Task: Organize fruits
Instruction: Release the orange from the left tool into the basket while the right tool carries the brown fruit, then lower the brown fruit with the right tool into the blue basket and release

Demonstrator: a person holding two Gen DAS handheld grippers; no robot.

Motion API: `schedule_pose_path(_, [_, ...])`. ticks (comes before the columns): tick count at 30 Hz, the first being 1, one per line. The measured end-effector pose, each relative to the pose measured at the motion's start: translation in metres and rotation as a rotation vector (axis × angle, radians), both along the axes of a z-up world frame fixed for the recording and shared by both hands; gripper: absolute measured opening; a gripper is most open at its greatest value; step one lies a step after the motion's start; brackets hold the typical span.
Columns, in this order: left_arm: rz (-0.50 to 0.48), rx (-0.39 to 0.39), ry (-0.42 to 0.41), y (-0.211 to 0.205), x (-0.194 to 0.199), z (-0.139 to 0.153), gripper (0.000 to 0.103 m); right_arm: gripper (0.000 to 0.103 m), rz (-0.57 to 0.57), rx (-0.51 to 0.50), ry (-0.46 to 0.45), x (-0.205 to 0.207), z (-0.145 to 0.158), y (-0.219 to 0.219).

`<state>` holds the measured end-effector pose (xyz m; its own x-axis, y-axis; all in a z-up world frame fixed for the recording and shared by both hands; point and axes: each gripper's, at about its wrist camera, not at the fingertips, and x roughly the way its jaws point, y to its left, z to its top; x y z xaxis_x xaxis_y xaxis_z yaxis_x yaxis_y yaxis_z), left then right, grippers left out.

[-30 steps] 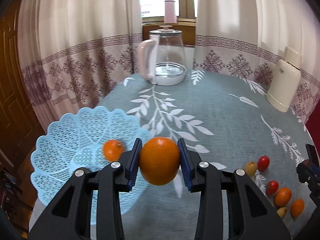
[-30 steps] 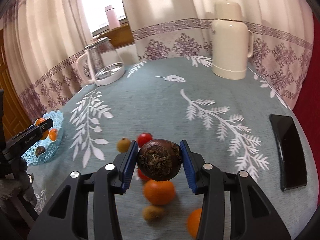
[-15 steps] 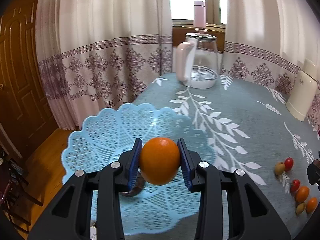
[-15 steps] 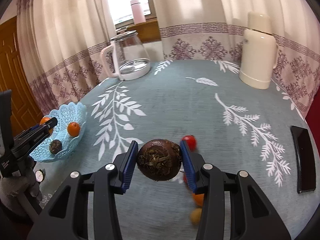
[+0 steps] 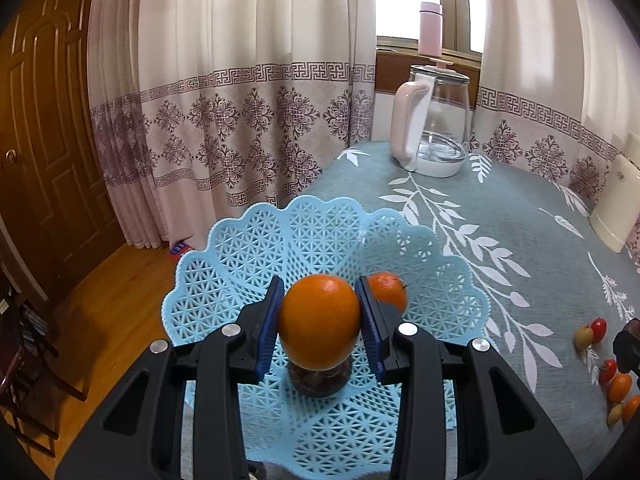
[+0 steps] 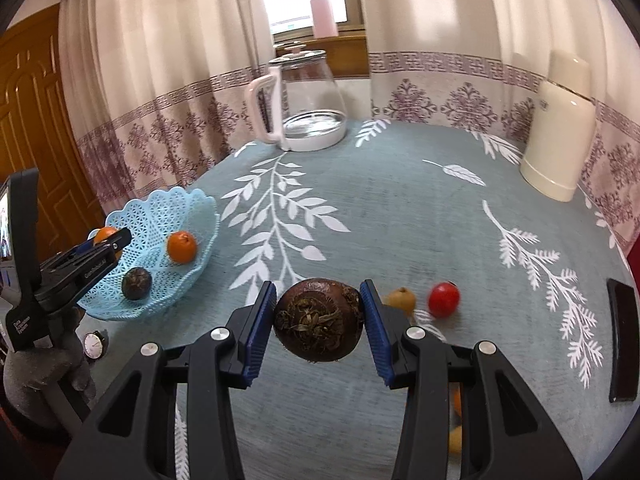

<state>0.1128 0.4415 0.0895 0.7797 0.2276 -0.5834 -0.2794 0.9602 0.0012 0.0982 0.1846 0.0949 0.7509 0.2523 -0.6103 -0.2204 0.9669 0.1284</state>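
Observation:
My left gripper (image 5: 320, 318) is shut on an orange (image 5: 319, 322) and hangs over the light blue lattice basket (image 5: 280, 236). Inside the basket lie a smaller orange (image 5: 387, 290) and a dark brown fruit (image 5: 318, 380), partly hidden under the held orange. In the right wrist view my right gripper (image 6: 319, 322) is shut on a dark brown round fruit (image 6: 318, 320) above the tablecloth. That view shows the basket (image 6: 168, 208) at the left with the small orange (image 6: 182, 246), the dark fruit (image 6: 136, 284) and the left gripper (image 6: 108, 242) over it.
A glass kettle (image 6: 304, 104) stands at the table's far side, a cream thermos (image 6: 560, 128) at the right. Loose fruits lie near my right gripper: a red tomato (image 6: 443, 299) and a yellow-brown fruit (image 6: 400, 300). A black phone (image 6: 622, 340) lies at the right edge, a wristwatch (image 6: 94, 345) by the basket.
My left gripper has carried the orange further left, over the middle of the basket. My right gripper has moved left with the dark fruit, leaving the loose fruits to its right.

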Motion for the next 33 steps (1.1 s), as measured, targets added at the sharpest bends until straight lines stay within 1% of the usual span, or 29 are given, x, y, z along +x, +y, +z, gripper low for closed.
schedule_pose_path(11, [0.021,-0.021,0.002,0.018,0.000,-0.003,0.038,0.044,0.076,-0.021,-0.016,0.006,0.009,0.040])
schedule_pose_path(17, [0.036,-0.050,0.012,0.028,0.001,-0.004,0.039,0.044,0.126,-0.028,-0.032,0.009,0.016,0.063])
schedule_pose_path(18, [0.036,-0.067,0.016,0.032,0.002,-0.003,0.043,0.044,0.131,-0.028,-0.033,0.010,0.017,0.066])
schedule_pose_path(19, [0.040,-0.080,0.013,0.033,0.002,-0.003,0.059,0.044,0.139,-0.028,-0.035,0.010,0.018,0.070])
schedule_pose_path(20, [0.049,-0.091,0.000,0.037,0.000,0.000,0.071,0.044,0.148,-0.027,-0.037,0.011,0.019,0.073])
schedule_pose_path(22, [0.066,-0.087,-0.027,0.042,-0.004,0.006,0.073,0.044,0.161,-0.022,-0.035,0.012,0.019,0.079])
schedule_pose_path(25, [0.081,-0.100,-0.047,0.050,-0.009,0.011,0.078,0.044,0.180,-0.014,-0.026,0.015,0.018,0.088])
schedule_pose_path(33, [0.110,-0.113,-0.075,0.065,-0.015,0.019,0.084,0.044,0.227,0.011,-0.019,0.025,0.020,0.115])
